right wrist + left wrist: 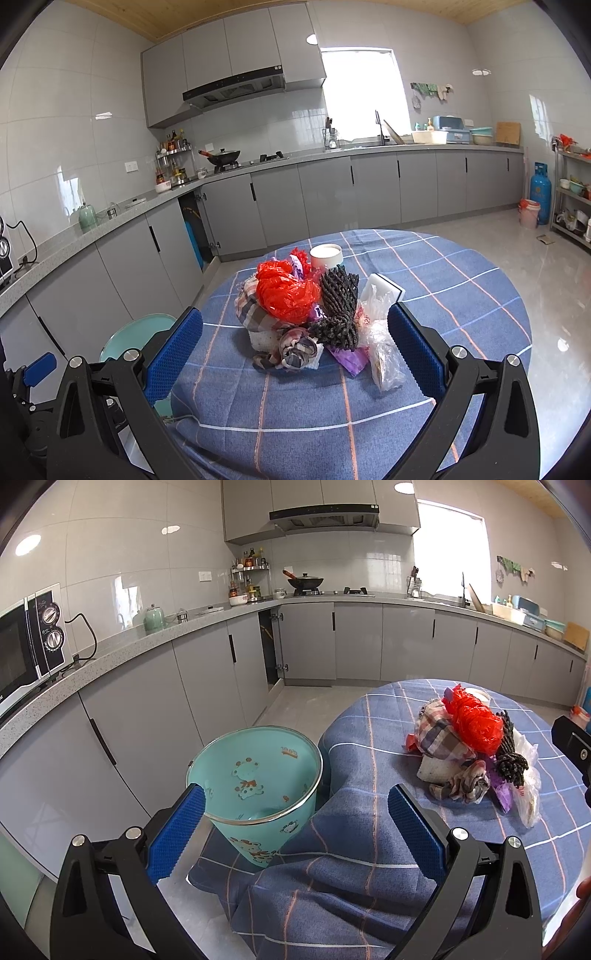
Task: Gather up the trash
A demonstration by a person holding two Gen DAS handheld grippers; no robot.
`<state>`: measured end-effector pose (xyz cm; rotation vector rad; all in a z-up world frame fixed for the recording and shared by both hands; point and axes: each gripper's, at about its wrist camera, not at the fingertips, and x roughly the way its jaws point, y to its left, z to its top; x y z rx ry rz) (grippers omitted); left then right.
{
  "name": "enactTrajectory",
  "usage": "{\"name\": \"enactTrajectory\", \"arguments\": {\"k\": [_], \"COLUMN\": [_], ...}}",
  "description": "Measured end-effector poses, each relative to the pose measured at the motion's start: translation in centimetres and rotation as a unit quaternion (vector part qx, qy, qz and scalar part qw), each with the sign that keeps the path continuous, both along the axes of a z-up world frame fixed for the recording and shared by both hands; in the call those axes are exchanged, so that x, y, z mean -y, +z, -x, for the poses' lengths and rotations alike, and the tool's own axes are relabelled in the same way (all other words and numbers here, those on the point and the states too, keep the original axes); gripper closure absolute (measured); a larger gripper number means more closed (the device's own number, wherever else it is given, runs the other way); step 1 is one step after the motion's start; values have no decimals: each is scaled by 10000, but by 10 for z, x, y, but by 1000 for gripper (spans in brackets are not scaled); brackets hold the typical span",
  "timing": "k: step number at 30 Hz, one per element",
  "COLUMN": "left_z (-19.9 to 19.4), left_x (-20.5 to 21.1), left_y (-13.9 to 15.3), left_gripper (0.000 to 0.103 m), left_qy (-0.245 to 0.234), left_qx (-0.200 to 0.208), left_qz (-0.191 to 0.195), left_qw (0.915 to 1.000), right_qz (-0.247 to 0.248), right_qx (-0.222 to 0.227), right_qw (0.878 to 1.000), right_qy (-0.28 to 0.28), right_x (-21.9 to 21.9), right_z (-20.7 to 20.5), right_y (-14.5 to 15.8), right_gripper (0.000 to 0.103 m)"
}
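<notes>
Trash [314, 314] sits heaped on the blue checked tablecloth [461, 295] straight ahead of my right gripper [295, 343], whose jaws stand wide apart and hold nothing. My left gripper [295, 827] is just as wide and empty, with the teal bin [255, 775] on the floor just ahead of its left finger. I'd start with the red plastic bag [288, 291] on top: come down over it, close on the crumpled bulk rather than a loose edge, lift clear so nothing drags along, then carry it left over the bin's rim.

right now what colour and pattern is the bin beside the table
Mint green bin with little cartoon animal prints and a metal rim, clearest in the left wrist view.
</notes>
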<state>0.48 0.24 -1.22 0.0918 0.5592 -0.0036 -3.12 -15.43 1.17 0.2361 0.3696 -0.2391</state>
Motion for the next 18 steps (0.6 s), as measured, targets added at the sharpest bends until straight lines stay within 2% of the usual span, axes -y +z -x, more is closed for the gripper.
{"name": "enactTrajectory", "arguments": {"k": [13, 18], "left_z": [0, 1], "left_x": [4, 3], "left_y": [1, 3], "left_gripper": [6, 6], "left_qy": [-31, -49], "left_qx": [-3, 31], "left_qz": [29, 78], "left_qw": [10000, 10000], "right_qz": [25, 85], "right_qx": [-11, -165], "right_qw": [10000, 9997], "right_qy": [-51, -128], "right_x": [1, 1], "right_z": [0, -4], "right_y": [-1, -5], "right_gripper": [4, 4]}}
